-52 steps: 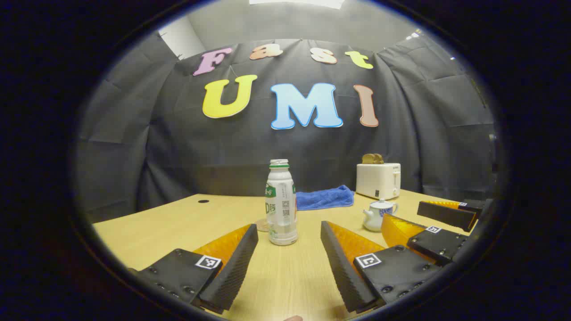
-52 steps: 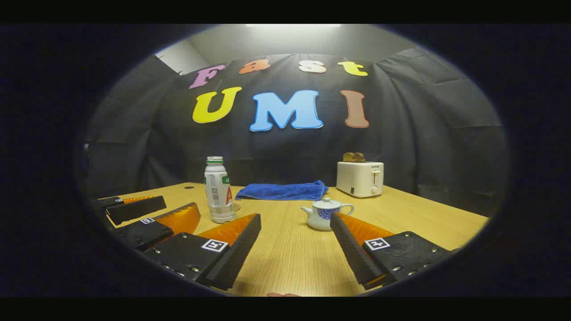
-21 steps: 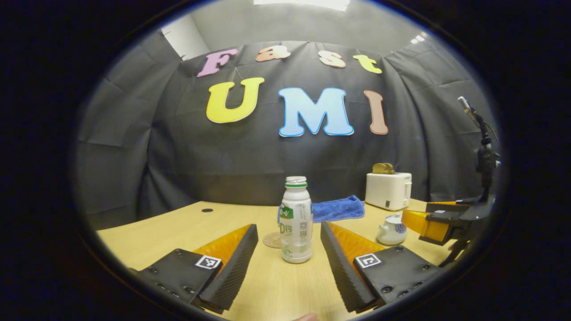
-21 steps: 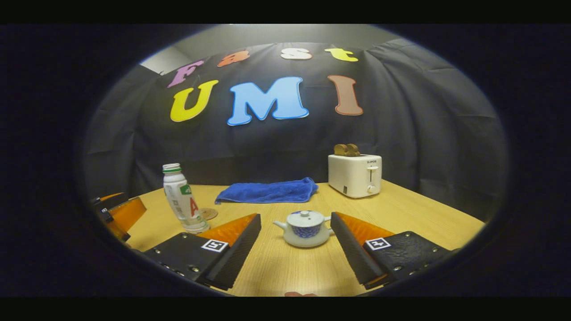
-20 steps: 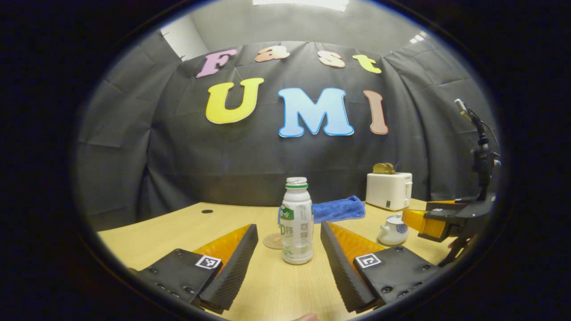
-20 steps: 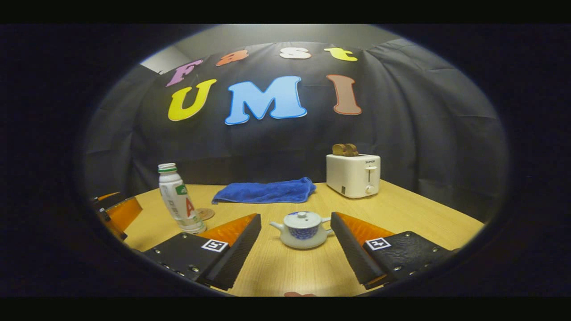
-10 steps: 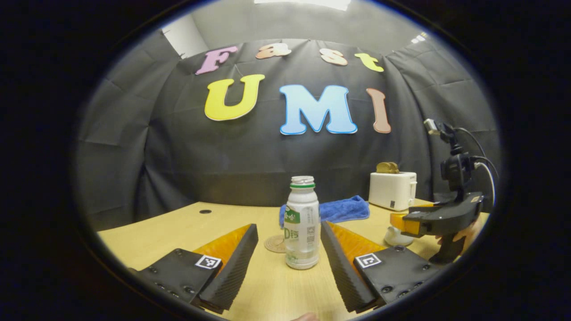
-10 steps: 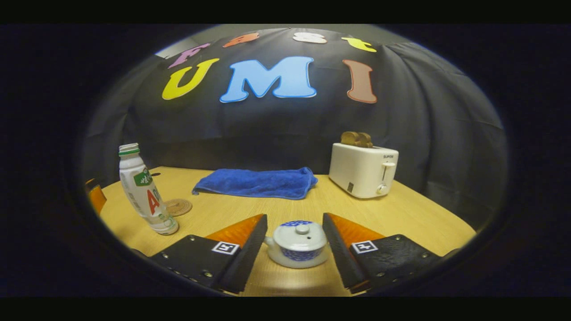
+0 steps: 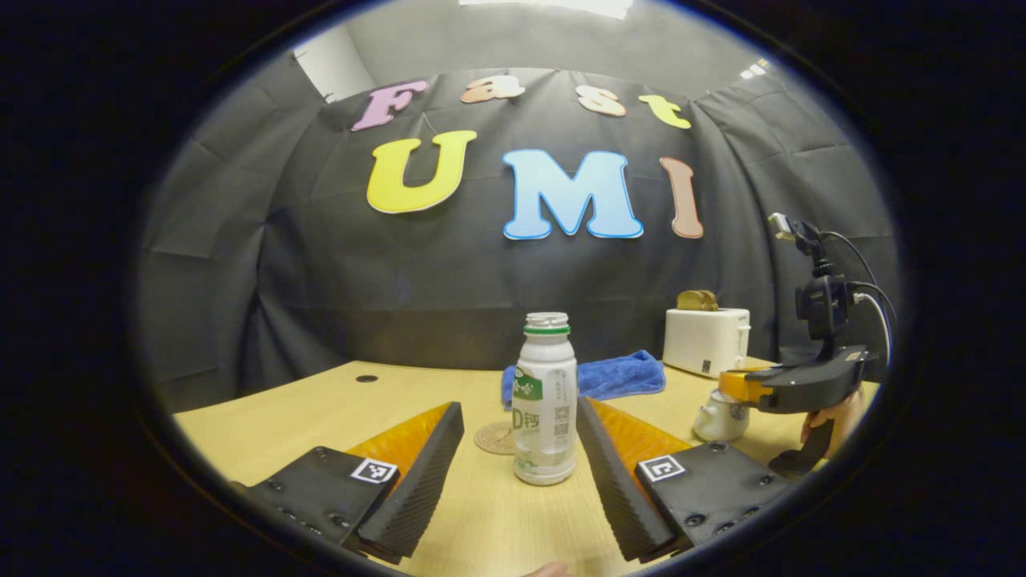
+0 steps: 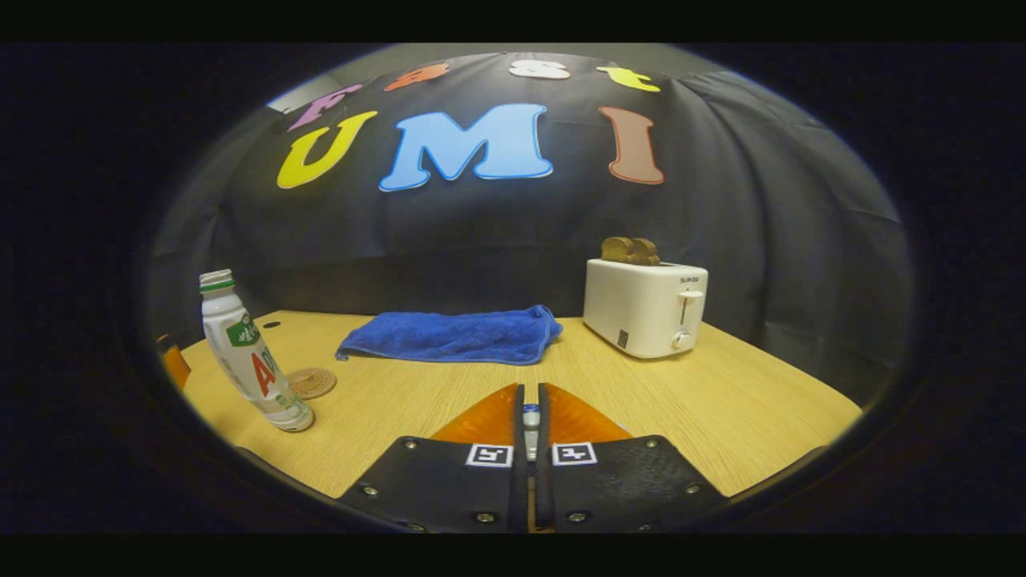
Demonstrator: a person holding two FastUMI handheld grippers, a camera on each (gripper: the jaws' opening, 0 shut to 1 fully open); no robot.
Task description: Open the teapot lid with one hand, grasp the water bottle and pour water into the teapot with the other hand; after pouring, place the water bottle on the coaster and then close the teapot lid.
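Note:
The white water bottle stands capless and upright on the wooden table, between the tips of my open left gripper and nearer its right finger. A round coaster lies just behind the bottle. At the right, my right gripper sits on top of the small white-and-blue teapot. In the right gripper view the right gripper is shut, with a sliver of the teapot lid's knob pinched between its fingers; the pot's body is hidden under them. The bottle and coaster are far left.
A blue towel lies at the back of the table. A white toaster with bread in it stands at the back right. A hand holds the right gripper's handle near the table's right edge.
My right gripper came down over the teapot and shut on the lid's knob. My left gripper moved forward, so the bottle now stands between its fingertips.

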